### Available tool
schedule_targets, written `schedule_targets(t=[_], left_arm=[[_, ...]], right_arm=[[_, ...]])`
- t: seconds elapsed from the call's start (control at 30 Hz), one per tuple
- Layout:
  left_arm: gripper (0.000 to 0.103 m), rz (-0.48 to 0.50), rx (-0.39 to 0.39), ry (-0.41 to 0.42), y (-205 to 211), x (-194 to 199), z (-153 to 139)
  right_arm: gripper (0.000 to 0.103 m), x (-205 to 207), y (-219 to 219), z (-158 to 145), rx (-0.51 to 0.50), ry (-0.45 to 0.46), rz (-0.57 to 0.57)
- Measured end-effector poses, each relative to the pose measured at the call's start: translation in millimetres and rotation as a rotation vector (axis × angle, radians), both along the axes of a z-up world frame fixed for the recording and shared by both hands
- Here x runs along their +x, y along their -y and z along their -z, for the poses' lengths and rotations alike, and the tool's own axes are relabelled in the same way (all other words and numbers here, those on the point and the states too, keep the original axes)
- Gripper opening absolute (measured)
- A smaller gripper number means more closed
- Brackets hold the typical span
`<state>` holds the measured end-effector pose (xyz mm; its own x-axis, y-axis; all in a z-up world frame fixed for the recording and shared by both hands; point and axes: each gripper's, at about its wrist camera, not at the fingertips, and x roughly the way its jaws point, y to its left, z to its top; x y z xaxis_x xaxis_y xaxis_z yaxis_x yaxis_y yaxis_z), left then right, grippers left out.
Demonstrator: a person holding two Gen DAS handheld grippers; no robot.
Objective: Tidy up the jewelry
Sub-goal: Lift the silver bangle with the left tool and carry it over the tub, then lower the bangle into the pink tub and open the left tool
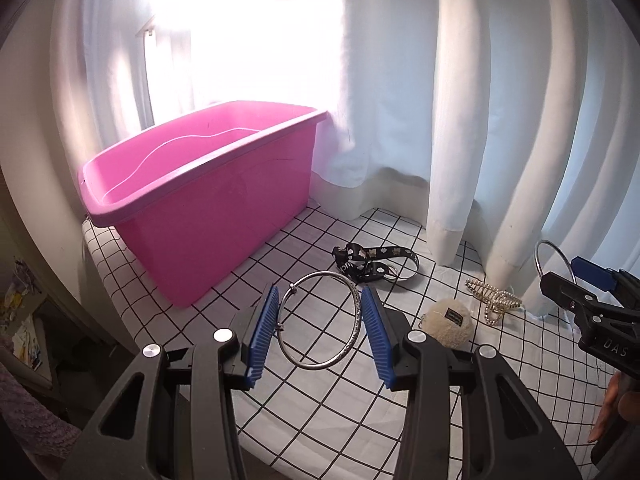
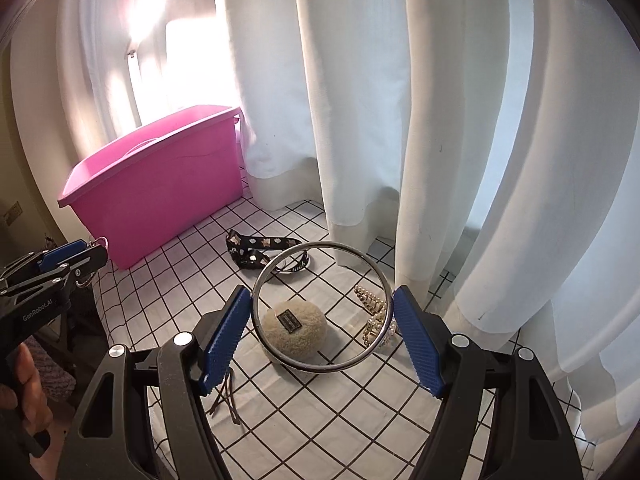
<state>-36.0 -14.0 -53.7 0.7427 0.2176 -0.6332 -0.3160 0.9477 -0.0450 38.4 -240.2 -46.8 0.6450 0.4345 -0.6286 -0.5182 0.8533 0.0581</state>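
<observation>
White curtains [image 2: 360, 100] hung behind a grid-print cloth [image 1: 320, 400]. Left gripper [image 1: 320, 320] was clamped on a thin silver bangle [image 1: 320, 366], lifted off the cloth; right gripper [image 2: 322, 328] squeezed a bigger plain bangle [image 2: 320, 366] the same way. Pearl hair claw [image 2: 374, 312], fluffy scrunchie [image 2: 294, 328] and black lanyard [image 1: 376, 260] lay mid-cloth, pink bin [image 1: 208, 200] at its far-left corner.

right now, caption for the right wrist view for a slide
Right gripper holds a large silver bangle above the checked cloth, pink bin behind.
</observation>
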Motion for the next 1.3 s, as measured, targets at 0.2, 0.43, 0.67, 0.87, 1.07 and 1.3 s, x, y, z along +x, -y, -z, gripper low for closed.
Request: schedule_targets(t=[0.2,0.43,0.67,0.87,1.07,1.3], left_arm=[[0.042,-0.059,0.018,0.043,-23.7,-14.2,-37.0],[0.042,-0.091,0.039,0.099,-70.3,-15.9,-75.2],[0.042,-0.072,0.053,0.137,-136.5,9.6,-107.6],[0.042,-0.091,0.033,0.128,-204.2,43.7,-110.6],[0.042,-0.123,-0.021,0.057,-258.3,81.0,-95.7],[0.042,-0.123,-0.068,-0.056,-289.5,118.6,-67.5]], right_arm=[[0.071,-2.1,-28.1,-32.6,0.031,0.042,-0.061],[0.071,4.8,-82.4,-66.5,0.058,0.081,-0.107],[0.071,23.3,-153.0,-104.1,0.103,0.107,-0.118],[0.071,51.4,-222.4,-119.1,0.098,0.110,-0.151],[0.071,88.2,-290.0,-114.4,0.060,0.052,-0.195],[0.071,128.7,-355.5,-92.5,-0.011,-0.058,-0.224]])
